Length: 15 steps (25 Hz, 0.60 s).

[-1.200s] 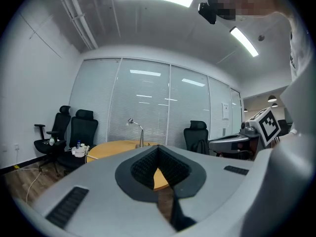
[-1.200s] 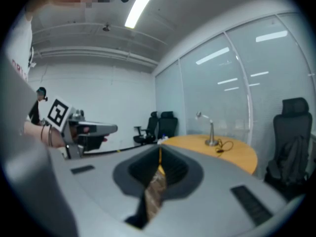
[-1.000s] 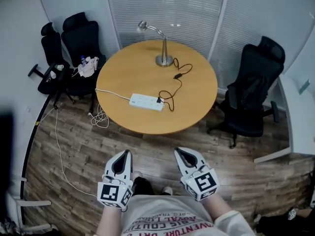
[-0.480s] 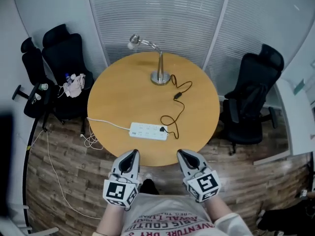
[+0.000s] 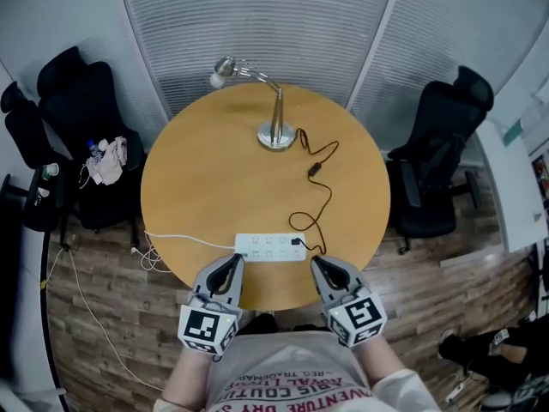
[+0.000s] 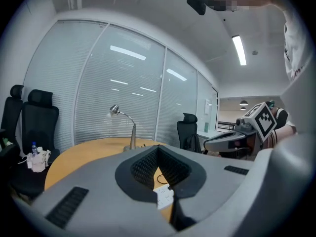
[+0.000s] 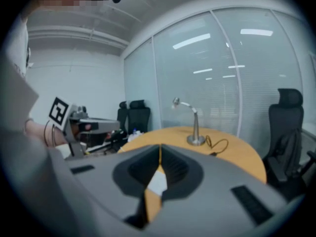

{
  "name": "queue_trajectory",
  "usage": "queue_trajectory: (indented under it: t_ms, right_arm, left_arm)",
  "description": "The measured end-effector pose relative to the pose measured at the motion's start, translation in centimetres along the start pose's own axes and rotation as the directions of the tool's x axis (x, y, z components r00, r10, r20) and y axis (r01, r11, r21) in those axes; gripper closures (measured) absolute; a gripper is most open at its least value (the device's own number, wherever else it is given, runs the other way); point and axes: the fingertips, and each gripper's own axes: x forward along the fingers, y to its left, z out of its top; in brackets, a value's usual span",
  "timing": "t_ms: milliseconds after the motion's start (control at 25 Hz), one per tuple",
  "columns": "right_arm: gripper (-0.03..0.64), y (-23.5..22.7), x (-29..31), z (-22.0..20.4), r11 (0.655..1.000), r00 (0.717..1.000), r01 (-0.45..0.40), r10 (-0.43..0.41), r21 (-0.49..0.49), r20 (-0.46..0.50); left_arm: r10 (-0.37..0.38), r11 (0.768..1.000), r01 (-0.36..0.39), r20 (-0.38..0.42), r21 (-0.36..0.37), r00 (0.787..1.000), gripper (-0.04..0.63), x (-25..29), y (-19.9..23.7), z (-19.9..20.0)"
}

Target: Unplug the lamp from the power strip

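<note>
Left gripper (image 5: 230, 267) and right gripper (image 5: 323, 269) are both pinched shut on nothing, hovering side by side at the near edge of the round wooden counter (image 5: 214, 170). At the far side stands the silver gooseneck desk lamp (image 5: 276, 136). The white power strip (image 5: 268, 247) lies just ahead of the grippers, with the lamp's black plug (image 5: 297, 242) seated in its right end.

Round table (image 5: 197, 187) lies just ahead of the left gripper (image 5: 230, 263) and right gripper (image 5: 319, 264); blinded glass wall (image 5: 257, 24) beyond, chairs (image 5: 437, 144) either side, plank floor (image 5: 446, 294) beneath.
</note>
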Motion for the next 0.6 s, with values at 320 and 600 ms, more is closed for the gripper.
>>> queue_trajectory:
  t_ms: [320,600]
  right_arm:
    - [0.588,-2.8,4.2,-4.7,0.999,0.99,-0.015,0.008,-0.048,-0.14]
    - [0.586,-4.8,6.5,-9.2,0.99,0.965,-0.092,0.063,-0.105,-0.255]
  left_arm:
    - [-0.07,0.997,0.075,-0.157,0.027,0.985,0.569,4.0,0.3,-7.6]
    - [-0.105,0.993,0.117,-0.376,0.012,0.921,0.569,9.4,-0.4,-18.6]
